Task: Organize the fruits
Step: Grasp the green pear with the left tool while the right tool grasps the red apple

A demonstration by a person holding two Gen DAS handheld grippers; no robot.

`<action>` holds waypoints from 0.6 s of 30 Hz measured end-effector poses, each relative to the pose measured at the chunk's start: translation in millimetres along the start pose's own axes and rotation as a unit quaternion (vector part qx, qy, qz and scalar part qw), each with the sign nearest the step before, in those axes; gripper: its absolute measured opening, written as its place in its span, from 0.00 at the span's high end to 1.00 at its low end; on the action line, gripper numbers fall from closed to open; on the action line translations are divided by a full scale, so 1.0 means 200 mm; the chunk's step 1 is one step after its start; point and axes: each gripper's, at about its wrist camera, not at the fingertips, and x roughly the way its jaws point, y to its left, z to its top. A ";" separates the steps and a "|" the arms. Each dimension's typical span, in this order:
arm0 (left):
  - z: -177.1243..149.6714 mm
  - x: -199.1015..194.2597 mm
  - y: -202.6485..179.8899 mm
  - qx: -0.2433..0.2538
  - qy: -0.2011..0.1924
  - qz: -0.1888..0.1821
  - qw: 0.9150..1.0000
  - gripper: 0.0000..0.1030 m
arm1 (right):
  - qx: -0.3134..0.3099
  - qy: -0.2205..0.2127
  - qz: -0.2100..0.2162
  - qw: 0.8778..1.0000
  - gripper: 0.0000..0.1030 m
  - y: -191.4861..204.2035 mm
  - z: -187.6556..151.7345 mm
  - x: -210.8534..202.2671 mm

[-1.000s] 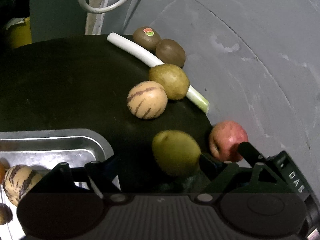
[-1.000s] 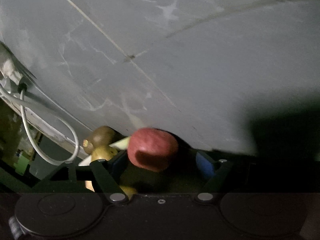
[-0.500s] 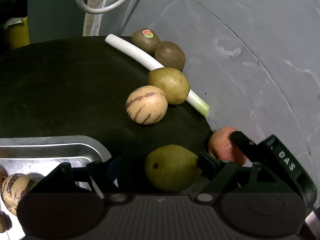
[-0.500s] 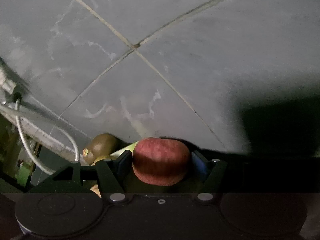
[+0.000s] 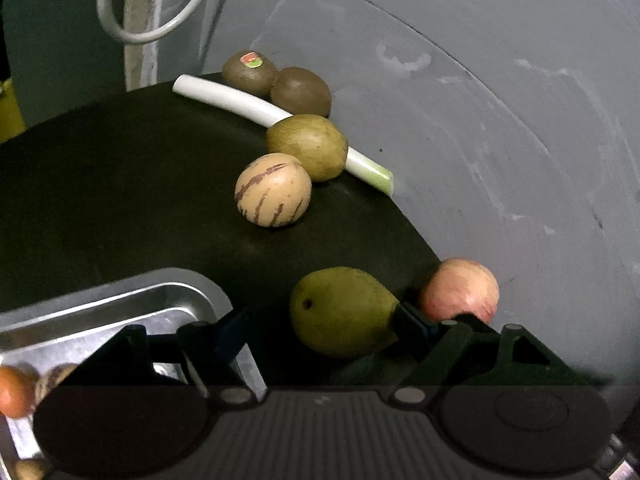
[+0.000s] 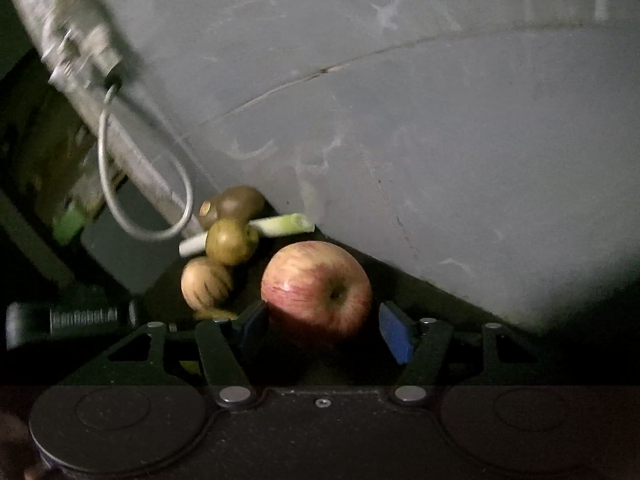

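A green pear [image 5: 342,312] lies on the black table between the jaws of my open left gripper [image 5: 320,326], touching the right finger; the left finger stands apart from it. A red apple [image 6: 318,290] sits between the jaws of my open right gripper [image 6: 324,328], with a gap to the right pad; the apple also shows in the left wrist view [image 5: 460,290], at the table's right edge. A striped melon [image 5: 273,190], a second pear [image 5: 307,147] and two kiwis [image 5: 276,80] lie farther back. A metal tray [image 5: 120,308] holds some fruit at the lower left.
A white and green leek stalk [image 5: 280,118] lies behind the fruit along the table's far edge. A grey wall [image 5: 500,100] rises right behind the table. A white cable loop [image 5: 156,20] hangs on a pipe at the back.
The right gripper has swung down and tilted, so the apple now shows its stem hollow and the jaws stand wider around it. The left gripper has moved slightly left and closer to the pear.
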 end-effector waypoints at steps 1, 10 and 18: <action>0.00 0.00 -0.01 0.005 0.003 0.000 1.000 0.21 | -0.016 0.003 -0.001 1.000 0.38 0.00 -0.01 -0.01; 0.02 0.04 -0.05 -0.028 -0.004 0.014 1.000 0.19 | -0.107 0.015 -0.010 0.994 0.28 0.04 -0.07 -0.03; 0.05 0.09 -0.07 -0.041 -0.012 0.024 0.999 0.22 | -0.117 0.001 -0.016 0.993 0.27 0.11 -0.02 0.09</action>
